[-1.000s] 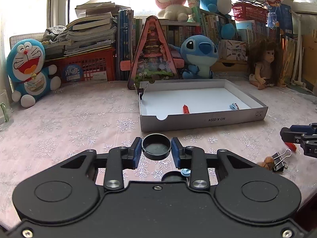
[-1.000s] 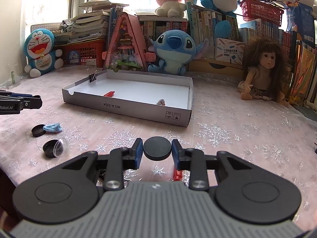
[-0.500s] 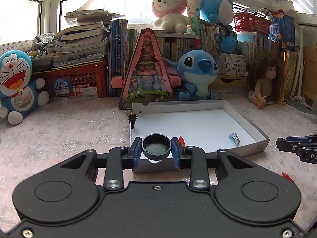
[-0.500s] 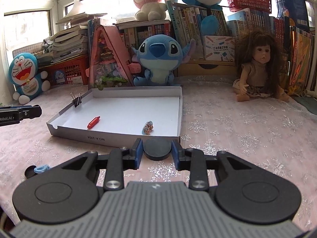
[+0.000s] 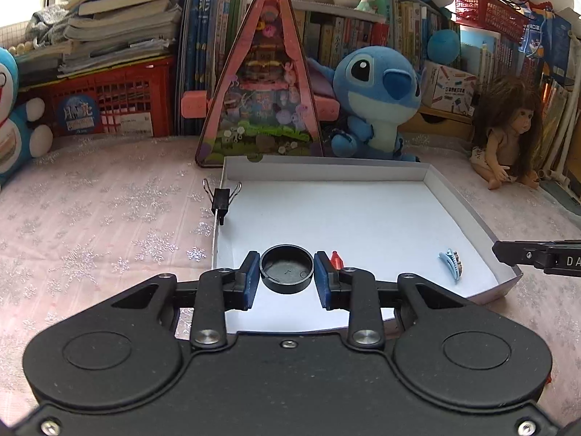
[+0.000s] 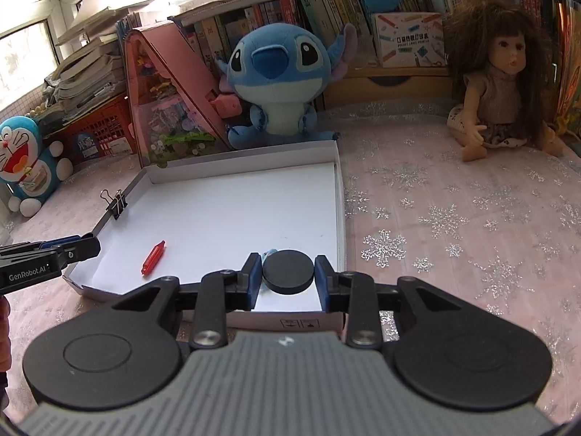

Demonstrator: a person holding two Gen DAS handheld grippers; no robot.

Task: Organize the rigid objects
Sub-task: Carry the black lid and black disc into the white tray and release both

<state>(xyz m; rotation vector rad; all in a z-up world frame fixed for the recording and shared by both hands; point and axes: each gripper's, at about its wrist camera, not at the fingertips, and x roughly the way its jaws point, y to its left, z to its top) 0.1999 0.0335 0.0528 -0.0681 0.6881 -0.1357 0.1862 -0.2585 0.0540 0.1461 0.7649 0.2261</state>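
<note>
My left gripper [image 5: 287, 274] is shut on a black round cap [image 5: 287, 272], hollow side up, above the near left part of the white box tray [image 5: 468, 214]. My right gripper [image 6: 288, 278] is shut on a flat black round lid [image 6: 288, 270], above the tray's [image 6: 339, 196] near right corner. Inside the tray lie a red crayon-like piece [image 6: 153, 257] and a blue hair clip [image 5: 450, 264], and the lid hides most of the clip in the right wrist view. A black binder clip [image 5: 220, 200] grips the tray's left wall.
Behind the tray stand a pink triangular toy house [image 5: 259, 83], a blue plush [image 5: 377, 91] and a doll [image 6: 497, 83]. Books, red baskets and a blue cat plush [image 6: 25, 160] line the back. The tablecloth [image 6: 454, 218] has snowflake print.
Both grippers moved forward from the table's near edge to above the tray, each still holding its black piece. The loose items near the table's front edge dropped out of view.
</note>
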